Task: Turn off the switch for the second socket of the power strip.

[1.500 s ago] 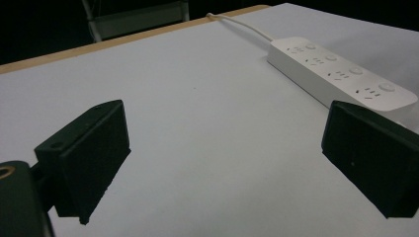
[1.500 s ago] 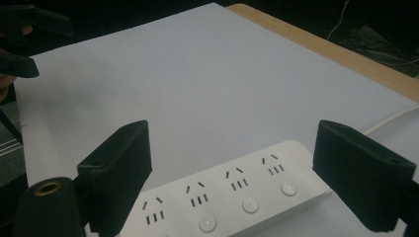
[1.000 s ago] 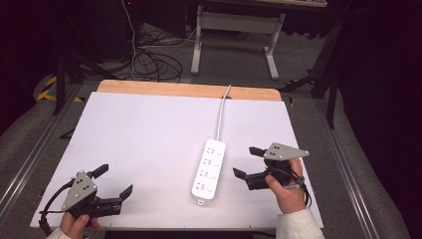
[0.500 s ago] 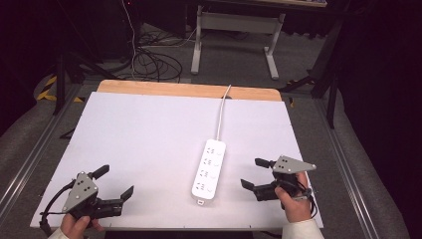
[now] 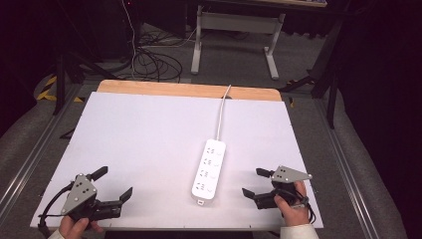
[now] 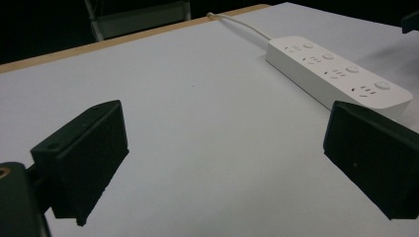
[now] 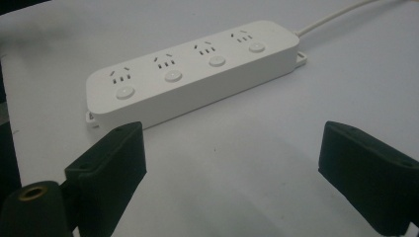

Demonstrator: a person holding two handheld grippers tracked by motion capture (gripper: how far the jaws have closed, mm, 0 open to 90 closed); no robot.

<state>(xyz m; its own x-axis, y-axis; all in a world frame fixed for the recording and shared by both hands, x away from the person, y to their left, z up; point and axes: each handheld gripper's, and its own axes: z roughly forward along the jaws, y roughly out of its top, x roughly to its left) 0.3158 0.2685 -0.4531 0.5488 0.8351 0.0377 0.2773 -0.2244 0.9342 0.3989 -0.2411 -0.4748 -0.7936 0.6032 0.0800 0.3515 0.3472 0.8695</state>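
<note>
A white power strip (image 5: 209, 168) with several sockets lies flat near the table's front centre, its white cord (image 5: 221, 114) running off the far edge. The strip (image 7: 192, 69) lies just beyond my right gripper's jaws, and it (image 6: 336, 74) shows at the upper right of the left gripper view. My left gripper (image 5: 113, 184) rests open at the front left corner, nothing between its jaws. Held by a hand, my right gripper (image 5: 255, 182) is open to the right of the strip, pointing at it, apart from it.
The white table top (image 5: 149, 134) has a wooden strip (image 5: 184, 89) along its far edge. Metal rails run down both sides. Cables (image 5: 154, 62) and a desk frame (image 5: 234, 30) stand on the floor behind.
My right gripper has drawn back toward the table's front edge and a little to the right, away from the strip. The left gripper has barely moved.
</note>
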